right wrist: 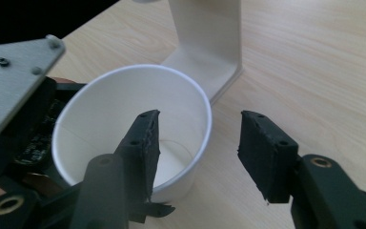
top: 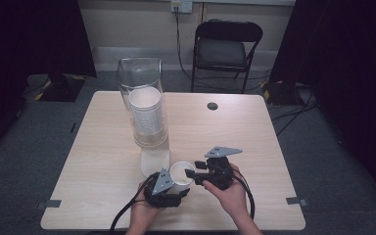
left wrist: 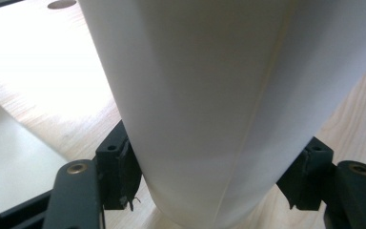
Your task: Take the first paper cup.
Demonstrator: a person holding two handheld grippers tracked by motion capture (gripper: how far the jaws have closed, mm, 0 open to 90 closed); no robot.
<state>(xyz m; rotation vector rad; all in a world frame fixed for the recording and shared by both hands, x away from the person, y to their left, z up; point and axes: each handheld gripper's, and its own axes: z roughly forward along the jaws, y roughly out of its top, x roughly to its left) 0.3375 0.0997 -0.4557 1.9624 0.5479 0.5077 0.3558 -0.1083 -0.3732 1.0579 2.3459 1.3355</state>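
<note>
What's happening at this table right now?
A person works two hand-held grippers at a table. The left gripper is clamped around a white paper cup, holding it upright near the front edge. The right gripper is open at the cup's rim, one jaw inside the cup and one outside, not yet pinching it. Behind them stands a clear dispenser holding a stack of cups.
</note>
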